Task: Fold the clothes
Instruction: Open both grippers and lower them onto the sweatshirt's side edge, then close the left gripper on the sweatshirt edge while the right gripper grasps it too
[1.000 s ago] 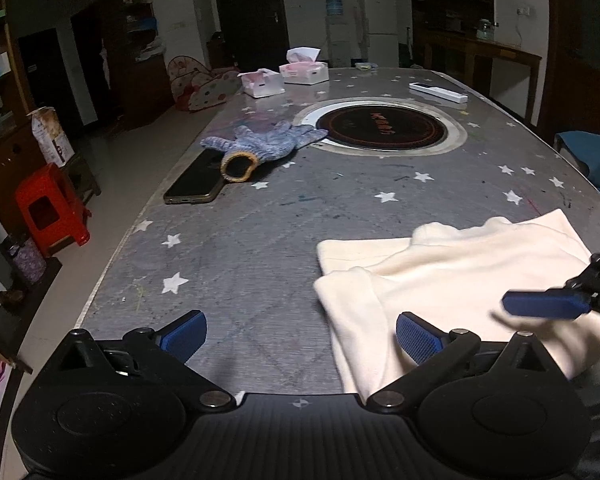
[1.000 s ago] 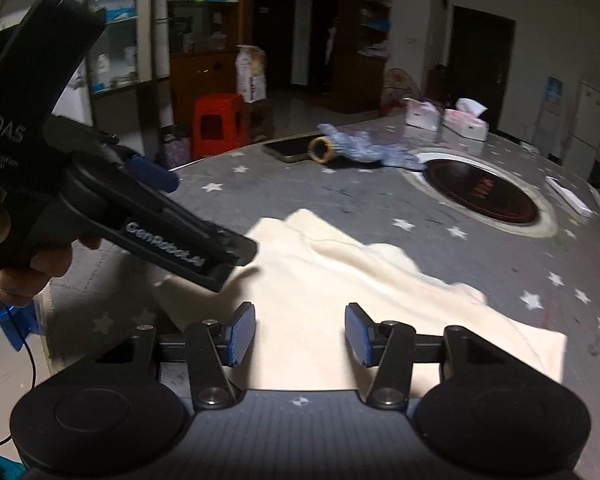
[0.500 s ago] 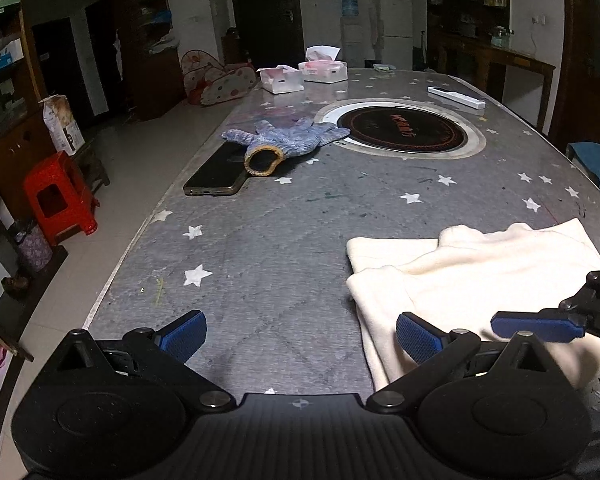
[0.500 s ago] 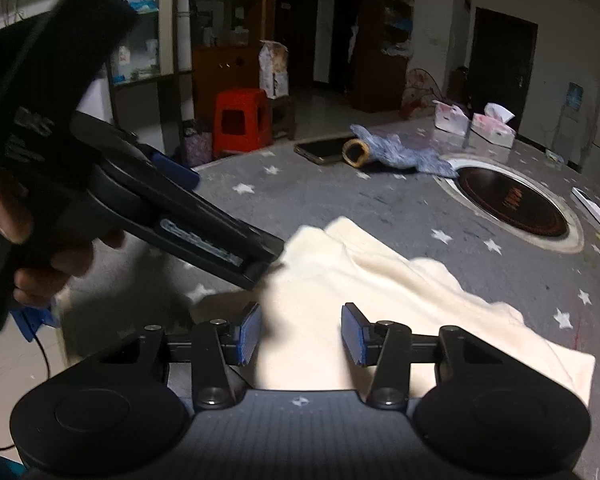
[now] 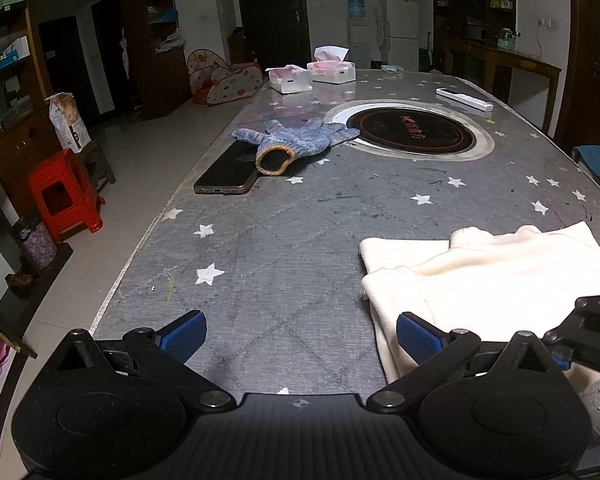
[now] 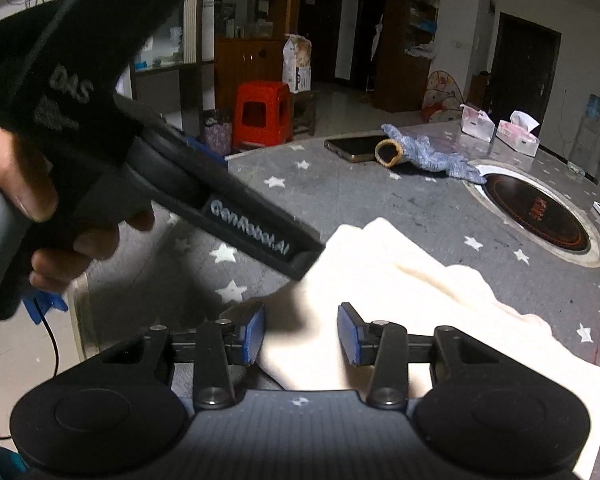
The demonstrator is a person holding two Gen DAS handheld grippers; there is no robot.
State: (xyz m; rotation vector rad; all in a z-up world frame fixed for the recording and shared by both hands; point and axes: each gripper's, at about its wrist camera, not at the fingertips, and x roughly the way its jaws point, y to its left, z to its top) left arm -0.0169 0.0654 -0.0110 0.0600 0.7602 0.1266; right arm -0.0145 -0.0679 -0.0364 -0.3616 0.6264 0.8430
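Note:
A folded cream garment (image 5: 496, 276) lies on the grey starred table (image 5: 284, 248) at the near right. My left gripper (image 5: 300, 336) is open wide; its right pad (image 5: 418, 338) hovers at the garment's left edge and the left pad is over bare table. In the right wrist view, my right gripper (image 6: 300, 334) is open by a narrow gap, with the near edge of the garment (image 6: 400, 292) lying between and below its pads. A hand (image 6: 16, 184) holds the left gripper there, and the tip of its near finger (image 6: 260, 228) reaches the garment's left corner.
Further up the table lie a blue knit glove (image 5: 300, 142) and, partly under it, a phone (image 5: 228, 170). Beyond are a round inset cooktop (image 5: 410, 132), two tissue boxes (image 5: 330, 70) and a white bar (image 5: 464, 100). The table's left edge drops to floor with a red stool (image 5: 62, 196).
My right gripper's pads have drawn closer together over the garment's edge. The left gripper has shifted left, so the garment sits further right in its view.

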